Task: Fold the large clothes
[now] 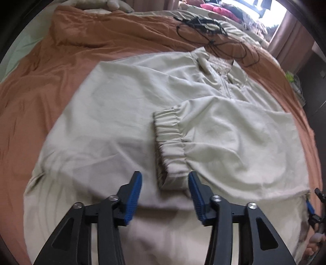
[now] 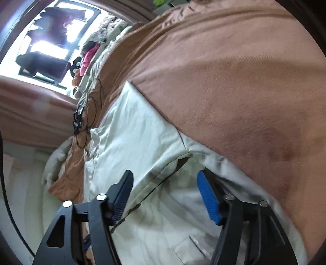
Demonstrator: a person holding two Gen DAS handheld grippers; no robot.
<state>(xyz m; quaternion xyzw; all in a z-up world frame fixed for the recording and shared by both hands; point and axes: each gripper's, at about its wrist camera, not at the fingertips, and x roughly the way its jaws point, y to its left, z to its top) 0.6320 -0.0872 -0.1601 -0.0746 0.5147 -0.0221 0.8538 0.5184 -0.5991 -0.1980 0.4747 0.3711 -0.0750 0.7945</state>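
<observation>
A large pale beige jacket (image 1: 122, 106) lies spread on an orange-brown blanket (image 1: 51, 67). One sleeve is folded across its body and ends in a gathered elastic cuff (image 1: 170, 138). The zip collar (image 1: 222, 67) is at the far end. My left gripper (image 1: 165, 181) hovers just over the cuff's near end, open, with the cuff's corner between its blue pads but not pinched. In the right wrist view my right gripper (image 2: 163, 183) stands open at the jacket's side edge (image 2: 179, 161), with loose fabric lying between the wide jaws. A blue finger (image 1: 310, 204) of it shows at the jacket's right corner.
Tangled black cables (image 1: 214, 34) lie on the blanket beyond the collar. Mixed clothes (image 1: 220, 10) are heaped near the bright window (image 2: 51, 46) with its brown curtain (image 1: 285, 34). A pale pillow (image 1: 97, 4) sits at the far edge of the bed.
</observation>
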